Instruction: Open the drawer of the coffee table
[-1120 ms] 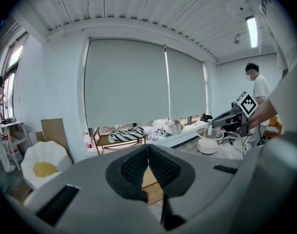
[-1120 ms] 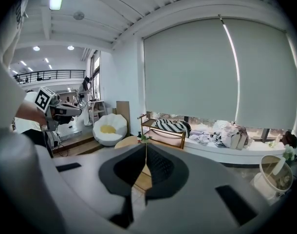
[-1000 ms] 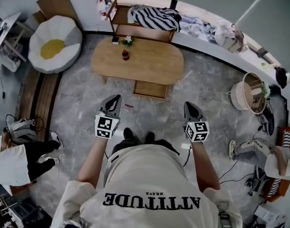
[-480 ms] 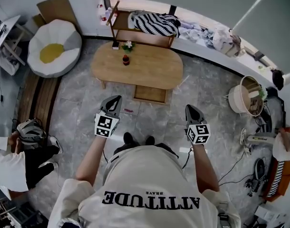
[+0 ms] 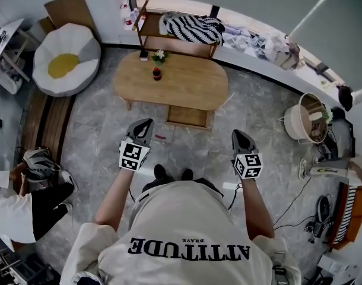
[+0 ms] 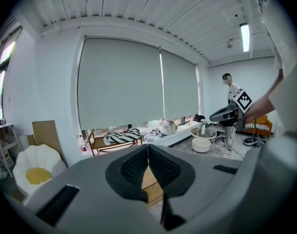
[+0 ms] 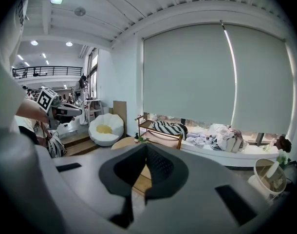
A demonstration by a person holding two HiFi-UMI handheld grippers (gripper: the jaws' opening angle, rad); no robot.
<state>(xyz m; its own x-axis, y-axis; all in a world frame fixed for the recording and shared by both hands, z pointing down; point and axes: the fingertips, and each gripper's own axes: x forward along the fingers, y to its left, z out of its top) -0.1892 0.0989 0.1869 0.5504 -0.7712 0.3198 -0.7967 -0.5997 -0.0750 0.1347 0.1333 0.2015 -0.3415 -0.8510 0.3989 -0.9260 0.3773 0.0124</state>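
Observation:
The oval wooden coffee table (image 5: 187,85) stands on the grey floor ahead of me. Its drawer (image 5: 189,117) shows as a wooden box jutting out under the table's near edge. My left gripper (image 5: 145,123) hangs shut and empty in the air, short of the table and left of the drawer. My right gripper (image 5: 237,135) is also shut and empty, to the drawer's right and nearer to me. In the left gripper view the shut left gripper (image 6: 148,150) points towards the table (image 6: 151,184). In the right gripper view, part of the table (image 7: 123,141) peeks past the right gripper (image 7: 146,150).
A small dark bottle (image 5: 156,73) and a flower pot (image 5: 160,55) stand on the table. Behind it is a wooden bench with a striped cushion (image 5: 190,27). An egg-shaped beanbag (image 5: 68,55) sits far left, a white basket (image 5: 308,116) to the right. A person (image 5: 21,189) crouches at the left.
Both grippers have kept almost still. The person at the left edge has shifted, and the one at the right edge has moved further out of view.

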